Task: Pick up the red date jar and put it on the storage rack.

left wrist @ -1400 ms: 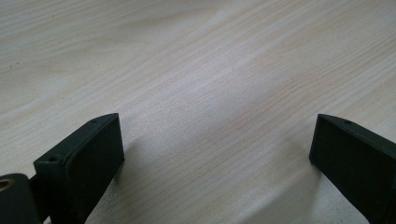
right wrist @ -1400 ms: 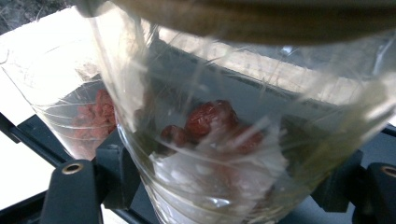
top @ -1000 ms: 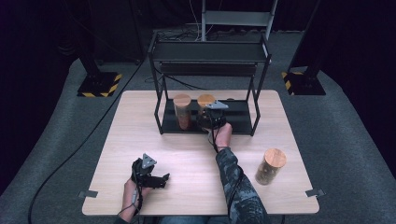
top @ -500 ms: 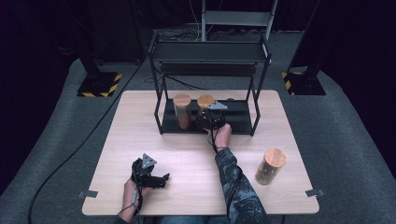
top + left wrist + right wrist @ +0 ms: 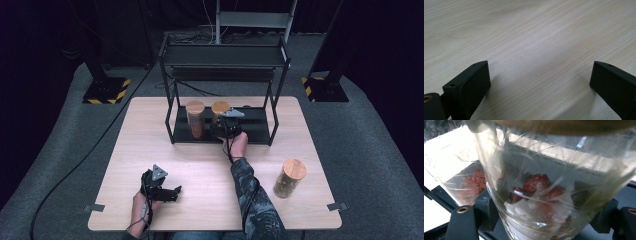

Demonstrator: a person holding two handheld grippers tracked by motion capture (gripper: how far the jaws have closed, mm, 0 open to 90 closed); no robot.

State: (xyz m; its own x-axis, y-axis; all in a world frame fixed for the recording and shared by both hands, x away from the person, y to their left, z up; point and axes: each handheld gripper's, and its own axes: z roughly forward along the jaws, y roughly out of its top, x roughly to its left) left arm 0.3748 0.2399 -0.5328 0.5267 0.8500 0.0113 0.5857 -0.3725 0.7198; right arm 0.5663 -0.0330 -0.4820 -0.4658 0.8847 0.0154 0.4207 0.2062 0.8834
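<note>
L gripper (image 5: 161, 187) rests on table (image 5: 150, 130) near front edge, jaws wide apart, nothing btwn them. Spare cork-lid jar (image 5: 288, 178) stands front-right, well apart from rest. R gripper (image 5: 227, 126) is at rack (image 5: 224, 55) bottom shelf, jaws either side of 2nd jar (image 5: 544, 195) w/ red fruit; pads seem to touch the glass, so likely gripping it. Neighbour jar (image 5: 195, 119) just beside. Risks, imo: glass slick, grip low, so it could slip or tip on release; a sideways move could knock the neighbour.
</note>
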